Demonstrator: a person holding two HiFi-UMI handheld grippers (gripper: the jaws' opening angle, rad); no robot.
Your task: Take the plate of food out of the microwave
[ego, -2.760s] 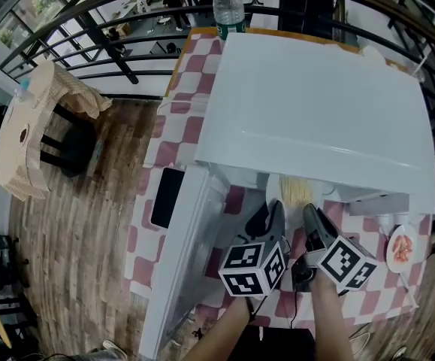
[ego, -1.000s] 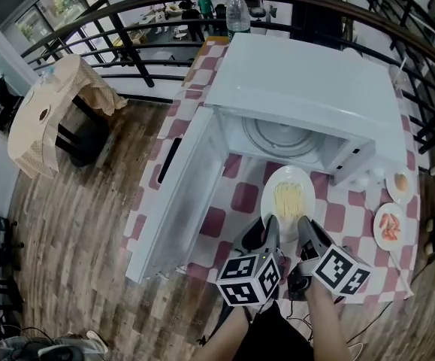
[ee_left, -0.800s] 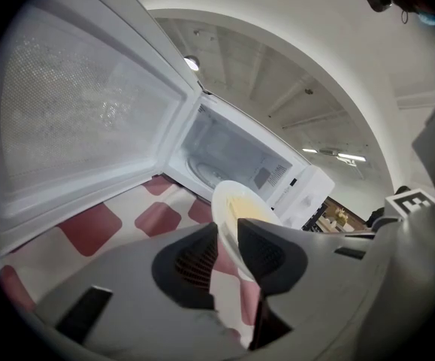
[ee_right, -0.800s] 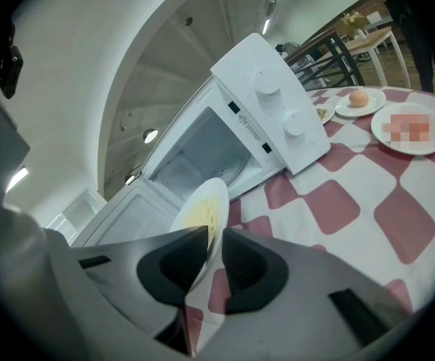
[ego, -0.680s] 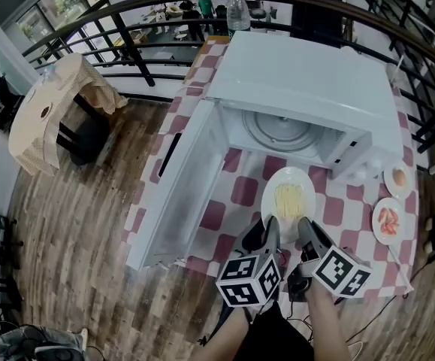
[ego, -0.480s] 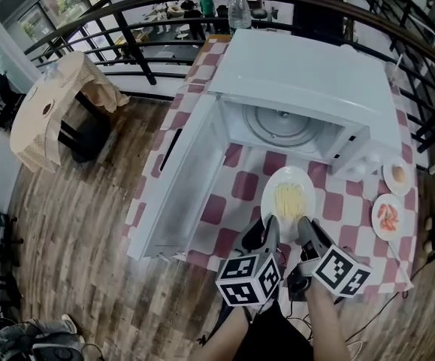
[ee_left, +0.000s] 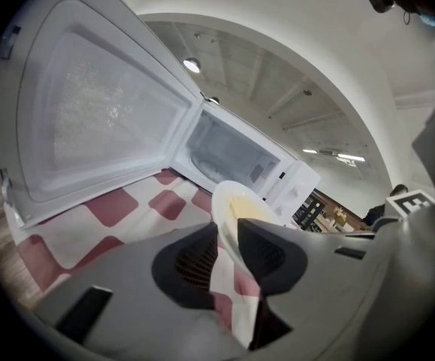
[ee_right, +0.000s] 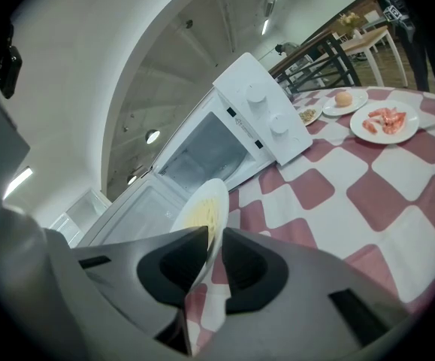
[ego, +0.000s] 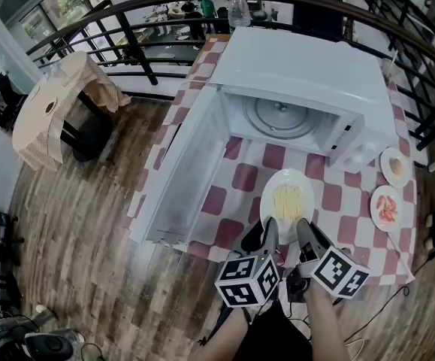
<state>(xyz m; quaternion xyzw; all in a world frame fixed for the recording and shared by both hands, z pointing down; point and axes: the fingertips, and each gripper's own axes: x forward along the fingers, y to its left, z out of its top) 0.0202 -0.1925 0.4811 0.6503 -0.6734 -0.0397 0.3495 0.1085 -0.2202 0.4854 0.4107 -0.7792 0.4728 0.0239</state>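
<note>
Plate of food: Your plate of noodles [ego: 288, 201] was out of the microwave [ego: 300, 70], over the checked tablecloth [ego: 241, 177] just in front of the open cavity. Whether its base touched the cloth could not be told.
Left gripper: Your left gripper [ee_left: 228, 245] was clamped on the plate's near rim, one pad on each face.
Right gripper: Your right gripper [ee_right: 211, 248] pinched the same rim just beside the left. The paired grips probably served to keep the plate level.
Door: The door [ego: 178, 173] was swung wide to your left, which left the way out of the cavity free.
Turntable: The glass turntable [ego: 281, 117] lay bare inside.
Side dishes: A plate of pink food [ego: 386, 207] and a smaller dish [ego: 395, 166] sat at the table's right, well apart from your plate.
Progress: The removal looked all but done. Setting the plate flat and letting go seemed to remain.
Risk: You held one edge only, so the unsupported far side could dip.
</note>
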